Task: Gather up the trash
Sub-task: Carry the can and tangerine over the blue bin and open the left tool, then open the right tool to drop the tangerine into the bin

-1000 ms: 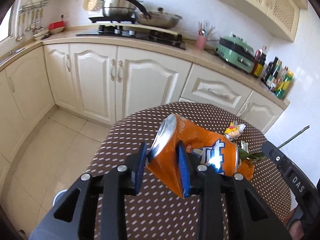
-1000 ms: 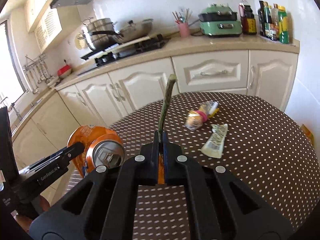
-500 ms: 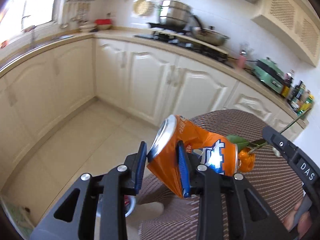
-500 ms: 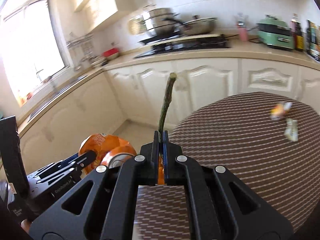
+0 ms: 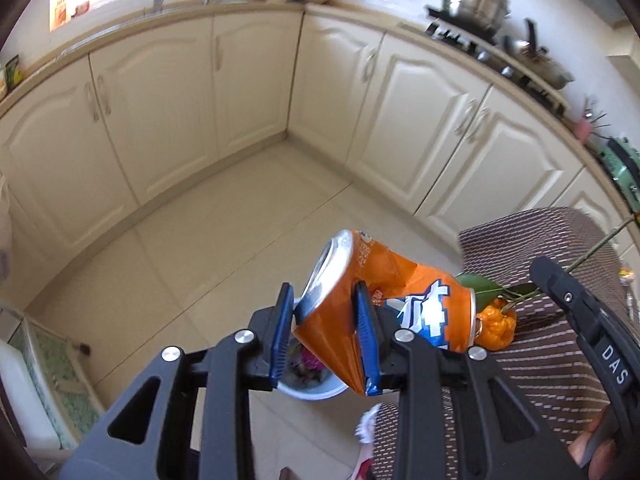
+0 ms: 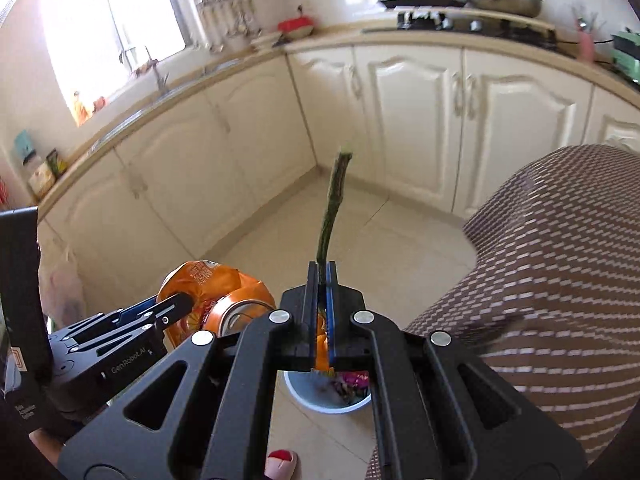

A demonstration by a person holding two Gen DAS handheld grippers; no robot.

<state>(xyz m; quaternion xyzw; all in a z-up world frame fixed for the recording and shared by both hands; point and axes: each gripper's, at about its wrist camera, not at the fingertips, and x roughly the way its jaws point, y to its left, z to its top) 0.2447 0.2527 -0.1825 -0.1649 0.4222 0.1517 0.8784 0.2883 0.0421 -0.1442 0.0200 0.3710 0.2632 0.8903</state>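
Left tool (image 5: pixel 326 332): blue pads clamped on a crushed orange soda can (image 5: pixel 376 312), gripped near its open top end. The can is held in the air, tilted, with its top toward 11 o'clock in the left wrist view.

Right tool (image 6: pixel 322 312): pads closed together on a green stem (image 6: pixel 332 208), which projects forward toward 12 o'clock in the right wrist view. In the left wrist view the stem carries a green leaf (image 5: pixel 478 286) and an orange flower head (image 5: pixel 496 324), just beside the can's base at 3 o'clock.

A pale blue bin (image 6: pixel 320 398) stands on the tiled floor (image 5: pixel 224 232), directly below both tools, with mixed refuse inside; contents not identifiable. The polka-dot tabletop (image 6: pixel 560 248) lies at 3 o'clock. Cream cabinets (image 5: pixel 168 96) line the background.
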